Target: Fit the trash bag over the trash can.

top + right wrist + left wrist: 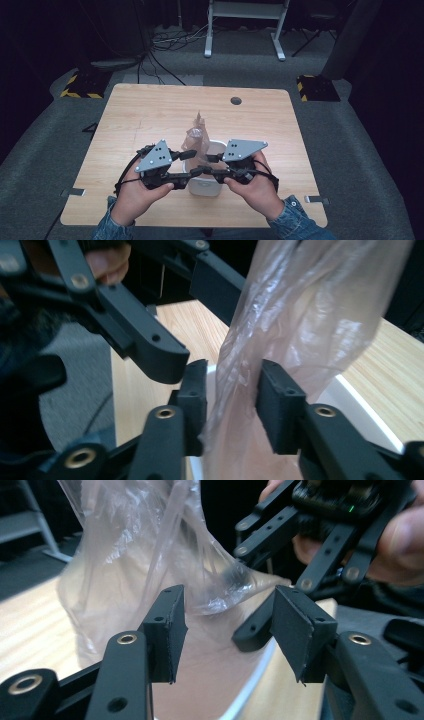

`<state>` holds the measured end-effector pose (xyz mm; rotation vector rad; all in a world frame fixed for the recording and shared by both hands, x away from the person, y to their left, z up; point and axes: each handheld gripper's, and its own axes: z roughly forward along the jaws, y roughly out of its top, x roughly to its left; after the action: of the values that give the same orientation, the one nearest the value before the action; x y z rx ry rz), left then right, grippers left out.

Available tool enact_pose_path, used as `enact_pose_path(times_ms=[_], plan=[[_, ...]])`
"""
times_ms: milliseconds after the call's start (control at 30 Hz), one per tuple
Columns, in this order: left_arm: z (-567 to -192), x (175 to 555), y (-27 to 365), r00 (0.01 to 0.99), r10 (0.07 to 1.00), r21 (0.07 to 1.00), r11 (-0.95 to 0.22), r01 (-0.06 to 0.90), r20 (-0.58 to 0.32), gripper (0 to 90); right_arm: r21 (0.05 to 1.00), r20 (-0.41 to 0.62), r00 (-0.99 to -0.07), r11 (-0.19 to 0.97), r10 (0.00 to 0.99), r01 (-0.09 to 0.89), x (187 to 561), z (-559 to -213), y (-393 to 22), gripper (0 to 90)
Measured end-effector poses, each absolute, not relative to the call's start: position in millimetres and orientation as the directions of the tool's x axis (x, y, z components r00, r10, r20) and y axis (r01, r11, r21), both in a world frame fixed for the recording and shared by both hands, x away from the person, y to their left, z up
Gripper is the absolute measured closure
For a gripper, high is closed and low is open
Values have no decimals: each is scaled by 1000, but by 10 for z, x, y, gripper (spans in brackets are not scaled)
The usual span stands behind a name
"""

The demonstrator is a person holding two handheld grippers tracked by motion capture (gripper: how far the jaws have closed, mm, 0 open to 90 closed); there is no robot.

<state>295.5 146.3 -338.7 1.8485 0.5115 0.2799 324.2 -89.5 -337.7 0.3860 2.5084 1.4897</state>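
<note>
Rising between the right gripper (230, 390) — unclenched — plastic bag (310, 325); left gripper (227, 625) released.

A pale wooden counter (150, 115) stands on grey carpet (350, 150) in a dark room, a white metal frame (245, 25) and black cables (165, 40) behind it.

Bin (206, 186) on surface (150, 110), near front edge. Plastic bag (196, 137) rises out of bin. Left hand-held gripper (192, 162) left of bag, right hand-held gripper (210, 165) right.
</note>
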Motion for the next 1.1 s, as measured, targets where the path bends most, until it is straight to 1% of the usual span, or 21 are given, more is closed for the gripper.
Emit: enact_pose_path(times_ms=[33,67,100,133,167,267,300,400,433,467,500,600,633,700,733,767,867,1000,1033,1067,1100], plan=[[-3388,2956,1468,878,474,944,-255,212,-69,483,874,-49,-948,473,313,111,3242,-3387,-886,612],[-3390,2958,1476,878,475,945,-255,206,-63,519,869,-59,-952,485,302,100,3245,-3398,-881,556],[-3390,2969,1505,871,488,944,-261,203,-52,577,871,-41,-964,482,263,94,3240,-3412,-869,493],[-3390,2969,1505,871,488,944,-261,203,-52,624,866,-45,-967,492,251,87,3233,-3414,-863,465],[-3393,2978,1526,873,483,943,-251,217,-72,695,865,-50,-969,495,243,80,3223,-3412,-862,454],[-3398,2991,1535,868,493,940,-262,218,-64,802,874,-36,-973,479,226,79,3205,-3389,-866,430],[-3411,3007,1530,858,512,937,-275,216,-48,813,877,-32,-975,473,222,79,3200,-3378,-870,426],[-3427,3017,1518,856,516,932,-298,204,-23,811,882,-26,-976,465,215,79,3186,-3355,-880,423],[-3446,3010,1484,857,515,926,-323,195,0,735,884,-31,-978,462,204,69,3173,-3340,-886,408],[-3455,3003,1464,859,511,928,-318,195,-6,658,886,-23,-979,458,200,73,3166,-3338,-884,392],[-3455,3001,1455,864,504,928,-322,188,0,642,888,-17,-981,454,195,75,3164,-3338,-881,388],[-3450,2995,1441,869,494,925,-332,182,6,781,890,-9,-983,449,183,76,3163,-3341,-865,381],[-3443,2993,1443,872,490,924,-335,184,4,815,893,-9,-983,444,182,74,3159,-3337,-854,371],[-3432,2982,1468,867,499,921,-338,192,3,849,895,-10,-983,440,183,73,3159,-3332,-860,369],[-3435,2982,1484,864,503,922,-333,195,-1,886,897,-12,-982,437,187,72,3163,-3329,-872,363],[-3439,2985,1504,859,511,925,-324,196,-3,900,897,-10,-982,436,191,75,3170,-3323,-892,376],[-3452,2992,1546,854,519,930,-308,201,-13,900,907,18,-980,409,201,101,3204,-3303,-983,380],[-3464,2978,1630,853,522,937,-282,205,-30,900,922,47,-971,364,235,132,3255,-3253,-1125,390],[-3470,2966,1657,853,520,939,-270,213,-44,900,929,65,-961,334,269,156,3296,-3213,-1222,405],[-3470,2966,1657,853,520,939,-270,213,-44,900,929,65,-961,334,269,156,3296,-3213,-1222,405],[-3473,2963,1677,857,513,943,-252,216,-59,900,931,71,-949,321,309,174,3332,-3186,-1282,453]])
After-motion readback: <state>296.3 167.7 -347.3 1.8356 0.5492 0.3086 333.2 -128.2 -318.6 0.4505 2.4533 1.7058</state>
